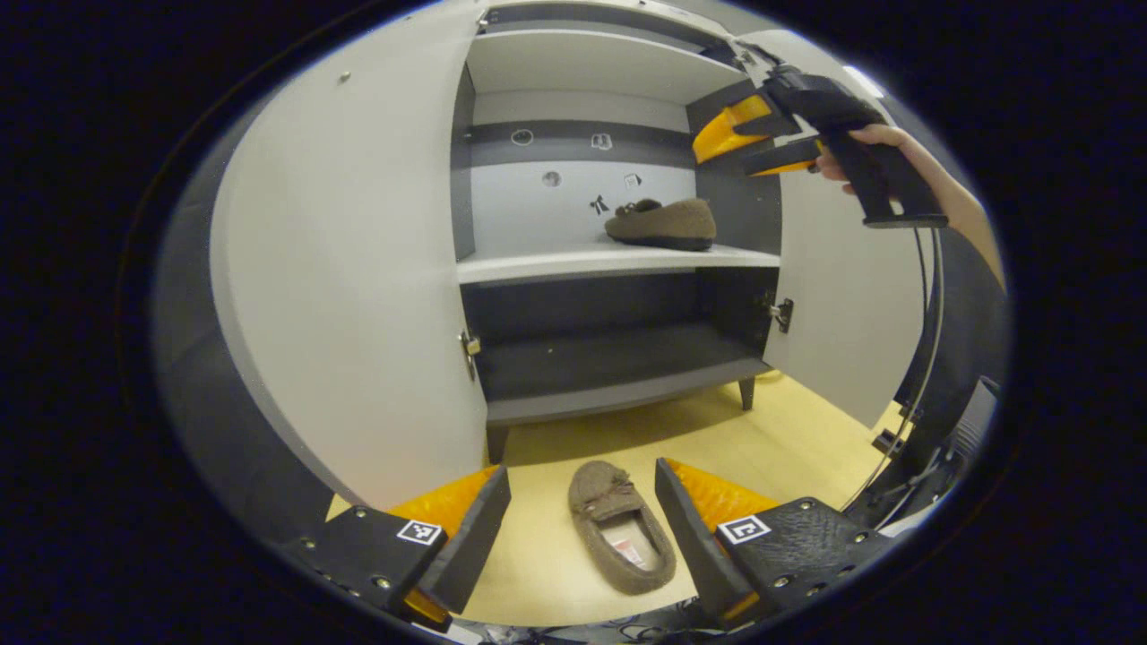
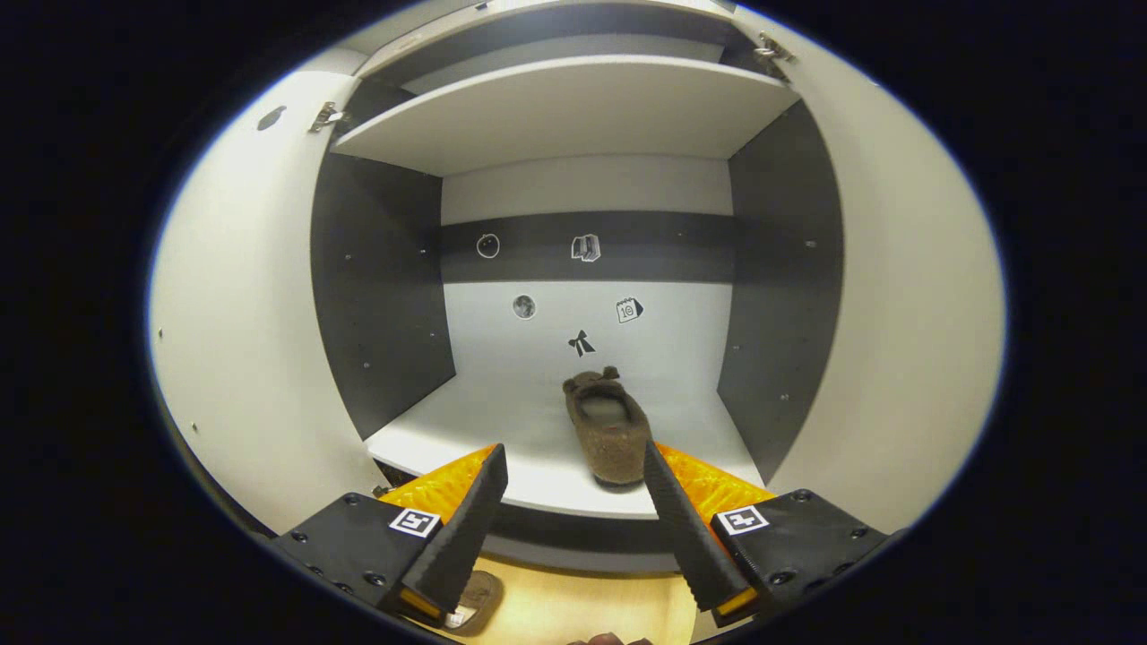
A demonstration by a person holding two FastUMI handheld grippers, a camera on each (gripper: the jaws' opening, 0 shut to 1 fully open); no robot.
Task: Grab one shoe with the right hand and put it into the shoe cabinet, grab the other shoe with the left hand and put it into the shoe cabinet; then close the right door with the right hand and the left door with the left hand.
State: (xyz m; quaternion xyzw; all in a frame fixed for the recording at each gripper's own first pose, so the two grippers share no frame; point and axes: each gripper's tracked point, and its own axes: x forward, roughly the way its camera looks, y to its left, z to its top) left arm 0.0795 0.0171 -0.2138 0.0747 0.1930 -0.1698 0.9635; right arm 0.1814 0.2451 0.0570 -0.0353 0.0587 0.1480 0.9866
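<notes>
One brown slipper [image 1: 665, 223] lies on the cabinet's middle shelf [image 1: 573, 262], toward its right side; in the right gripper view that slipper [image 2: 609, 429] points away from me on the shelf [image 2: 502, 439]. My right gripper [image 2: 573, 475] is open just in front of it, holding nothing, and in the left gripper view it [image 1: 748, 143] hangs high at the cabinet's right with a hand on its handle. The second brown slipper [image 1: 620, 537] lies on the yellow floor in front of the cabinet. My left gripper [image 1: 581, 497] hovers open above it, fingers either side, apart from it.
Both white cabinet doors stand open: the left door [image 1: 358, 278] and the right door [image 1: 847, 305]. A dark bottom shelf [image 1: 609, 358] sits beneath the middle one, and a top shelf [image 2: 573, 107] above. Cables and dark equipment [image 1: 941, 448] lie at the right.
</notes>
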